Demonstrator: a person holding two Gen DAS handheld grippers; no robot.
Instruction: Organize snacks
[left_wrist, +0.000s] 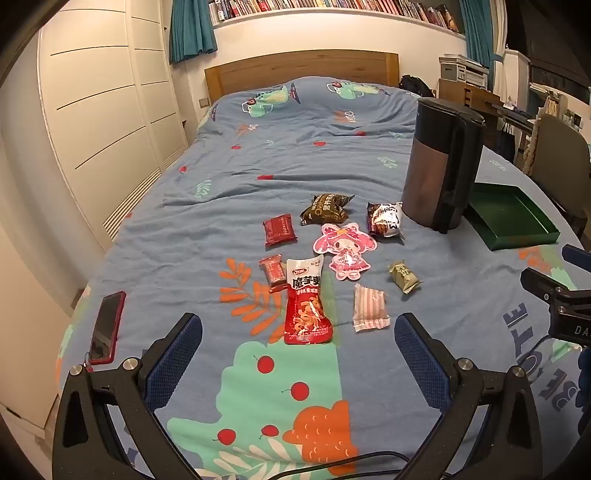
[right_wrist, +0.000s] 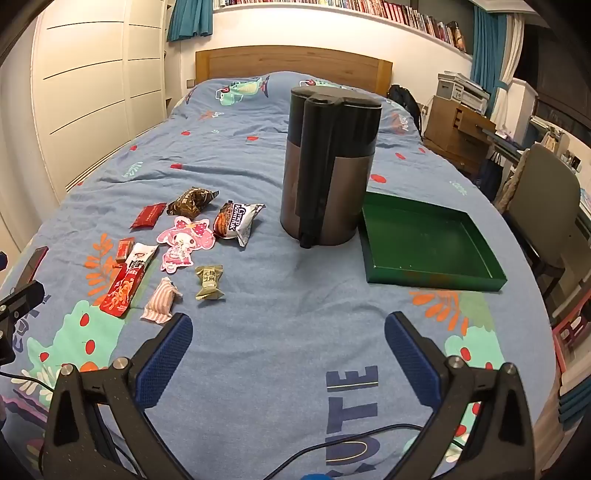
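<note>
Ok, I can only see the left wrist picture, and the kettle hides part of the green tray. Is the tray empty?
Observer: Yes. The right wrist view shows the whole green tray, with nothing in it.
Child: Is my other hand-held gripper holding a snack?
Observer: No. The right hand-held gripper is open, with only bedspread between its fingers.
Child: Which snack is nearest to it?
Observer: The pink striped packet, just beside its left finger.
</note>
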